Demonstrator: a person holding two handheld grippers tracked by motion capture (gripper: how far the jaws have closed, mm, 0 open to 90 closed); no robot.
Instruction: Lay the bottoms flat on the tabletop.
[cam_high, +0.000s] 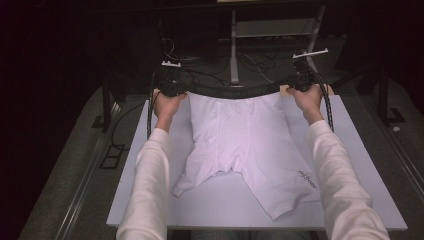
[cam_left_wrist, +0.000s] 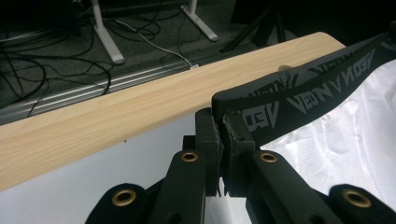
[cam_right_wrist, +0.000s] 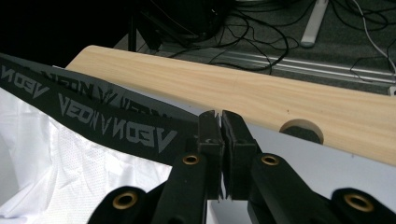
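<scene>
- A pair of white mesh boxer shorts (cam_high: 240, 145) with a black elastic waistband (cam_high: 232, 91) printed in grey letters is spread on the white rectangular tabletop (cam_high: 150, 200), waistband at the far edge, legs pointing near.
- The left gripper (cam_high: 170, 82) is seen in the high view at the far left corner of the garment, held by the person's left hand (cam_high: 167, 106) in a cream sleeve.
- In the left gripper view its black jaws are pressed together on the end of the waistband (cam_left_wrist: 299, 100); the band runs off to the right of that view, with the white mesh fabric (cam_left_wrist: 345, 149) below it.
- The right gripper (cam_high: 303, 80) is seen at the far right corner, held by the right hand (cam_high: 307, 100).
- In the right gripper view its jaws are clamped on the other end of the waistband (cam_right_wrist: 98, 119), which stretches away to the left of that view above the white fabric (cam_right_wrist: 70, 172).
- Between the grippers the waistband is raised off the tabletop and sags slightly in the middle.
- The nearer part of the shorts lies on the table; the left leg is crumpled, the right leg lies flatter and bears a small dark logo (cam_high: 308, 180).
- A pale wooden strip (cam_left_wrist: 116, 116) borders the far edge of the tabletop; a round hole (cam_right_wrist: 301, 130) is cut in it near the right gripper.
- Beyond the table, cables (cam_right_wrist: 261, 32) lie on a dark floor.
</scene>
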